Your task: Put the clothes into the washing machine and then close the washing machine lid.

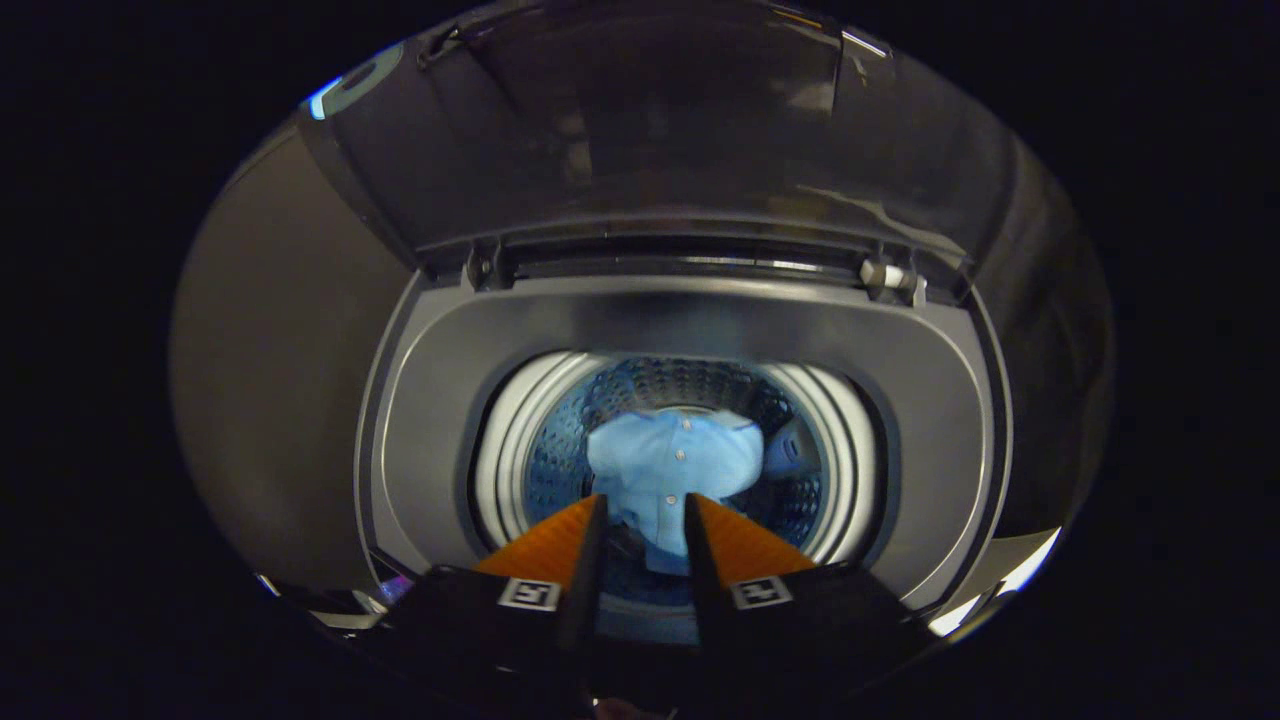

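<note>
Gripper (645, 512) hovering over an open top-loading washing machine (690, 330) with a light blue shirt (675, 465) in its drum (560, 470).

No brand name or readable writing can be made out; each finger carries a small square black-and-white marker near its base. The gripper points down into the drum opening from six o'clock, its two fingers parted with a narrow gap and holding nothing. The buttoned shirt lies crumpled at the bottom of the perforated drum, beyond the fingertips (598, 503), towards twelve o'clock from them. The washing machine lid (660, 120), a dark see-through panel, stands raised at twelve o'clock, hinged behind the opening. The hand holding the gripper is out of sight.
</note>
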`<state>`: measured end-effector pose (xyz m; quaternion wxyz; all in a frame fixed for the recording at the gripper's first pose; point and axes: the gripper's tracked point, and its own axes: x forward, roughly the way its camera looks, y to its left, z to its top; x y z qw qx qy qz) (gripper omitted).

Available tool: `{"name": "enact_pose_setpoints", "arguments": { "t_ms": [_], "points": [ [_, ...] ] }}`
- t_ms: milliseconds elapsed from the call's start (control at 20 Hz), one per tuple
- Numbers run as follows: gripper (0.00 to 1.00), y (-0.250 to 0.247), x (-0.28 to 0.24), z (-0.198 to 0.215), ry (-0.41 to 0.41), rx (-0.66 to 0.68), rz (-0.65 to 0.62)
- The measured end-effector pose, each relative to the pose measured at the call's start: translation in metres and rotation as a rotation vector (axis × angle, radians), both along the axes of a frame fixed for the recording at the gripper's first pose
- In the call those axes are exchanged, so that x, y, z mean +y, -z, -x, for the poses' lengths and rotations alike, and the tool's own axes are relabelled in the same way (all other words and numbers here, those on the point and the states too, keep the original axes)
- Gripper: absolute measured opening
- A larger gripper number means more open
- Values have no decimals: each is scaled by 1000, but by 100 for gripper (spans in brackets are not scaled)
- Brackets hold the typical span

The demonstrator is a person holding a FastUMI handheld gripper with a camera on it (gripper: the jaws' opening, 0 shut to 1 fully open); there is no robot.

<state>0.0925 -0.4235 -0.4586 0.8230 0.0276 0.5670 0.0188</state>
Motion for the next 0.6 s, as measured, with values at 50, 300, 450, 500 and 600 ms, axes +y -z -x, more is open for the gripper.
{"name": "enact_pose_setpoints", "arguments": {
  "t_ms": [50,300,450,500,600],
  "points": [
    [59,-6,-3,-6,3,-15,17],
    [94,-15,-4,-15,14,-61,53],
    [94,-28,-6,-23,13,-101,60],
    [94,-35,-8,-28,19,-126,68],
    [98,-58,-10,-43,30,-201,68]
  ]
}}
